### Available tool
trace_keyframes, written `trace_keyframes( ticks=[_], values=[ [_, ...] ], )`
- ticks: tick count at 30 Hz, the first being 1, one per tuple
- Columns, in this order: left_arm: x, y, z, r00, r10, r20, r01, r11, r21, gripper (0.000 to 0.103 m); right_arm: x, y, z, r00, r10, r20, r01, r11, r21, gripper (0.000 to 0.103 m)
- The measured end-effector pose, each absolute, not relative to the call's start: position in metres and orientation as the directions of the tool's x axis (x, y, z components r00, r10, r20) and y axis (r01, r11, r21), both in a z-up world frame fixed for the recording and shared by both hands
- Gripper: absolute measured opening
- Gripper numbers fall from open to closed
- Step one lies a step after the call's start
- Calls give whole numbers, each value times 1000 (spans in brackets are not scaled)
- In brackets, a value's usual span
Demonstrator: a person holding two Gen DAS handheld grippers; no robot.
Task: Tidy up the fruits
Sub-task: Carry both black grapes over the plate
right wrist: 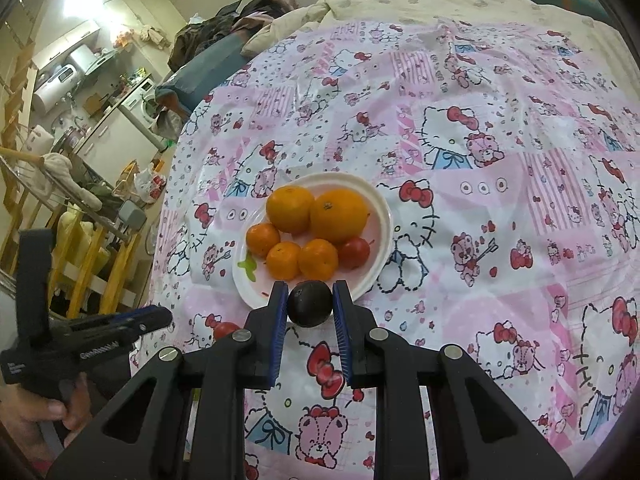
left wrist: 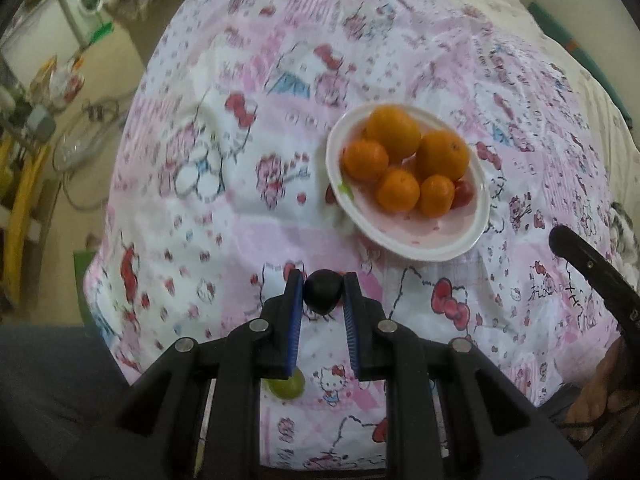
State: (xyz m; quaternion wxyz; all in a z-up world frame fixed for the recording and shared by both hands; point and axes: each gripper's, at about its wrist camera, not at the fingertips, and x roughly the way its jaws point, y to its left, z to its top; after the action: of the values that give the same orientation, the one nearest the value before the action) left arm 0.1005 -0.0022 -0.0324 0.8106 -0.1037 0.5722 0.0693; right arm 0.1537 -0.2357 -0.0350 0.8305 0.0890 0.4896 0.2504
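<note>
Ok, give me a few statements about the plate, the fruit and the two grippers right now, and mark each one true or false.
1. Each gripper is shut on a dark round fruit. True: the left gripper holds one dark fruit, the right gripper another.
2. The white plate holds only orange fruits. False: a red fruit lies among the five orange fruits.
3. A green fruit lies on the tablecloth, off the plate. True.
4. The plate is empty. False: it holds six fruits.
5. The tablecloth is plain blue. False: it is pink and white with cartoon prints.
</note>
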Motion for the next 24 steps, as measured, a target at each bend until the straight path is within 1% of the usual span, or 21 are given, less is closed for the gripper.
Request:
trace_keyframes(
  ticks=[10, 13, 16, 24],
  values=[
    [127, 8, -11, 396, 35, -918, -180, 983, -41, 16, 160, -241, -31, 439, 493, -751, -305, 868, 392, 24],
    [134, 10, -8, 404, 32, -914, -167, 985, -39, 16, 162, -242, -31, 445, 491, -748, -298, 870, 393, 24],
    [144, 15, -5, 415, 11, -910, -166, 984, -64, 16, 166, -244, -32, 446, 491, -748, -289, 870, 399, 24],
    [167, 19, -5, 428, -1, -904, -132, 989, -63, 16, 187, -250, -37, 451, 474, -756, -265, 880, 394, 24]
  ],
)
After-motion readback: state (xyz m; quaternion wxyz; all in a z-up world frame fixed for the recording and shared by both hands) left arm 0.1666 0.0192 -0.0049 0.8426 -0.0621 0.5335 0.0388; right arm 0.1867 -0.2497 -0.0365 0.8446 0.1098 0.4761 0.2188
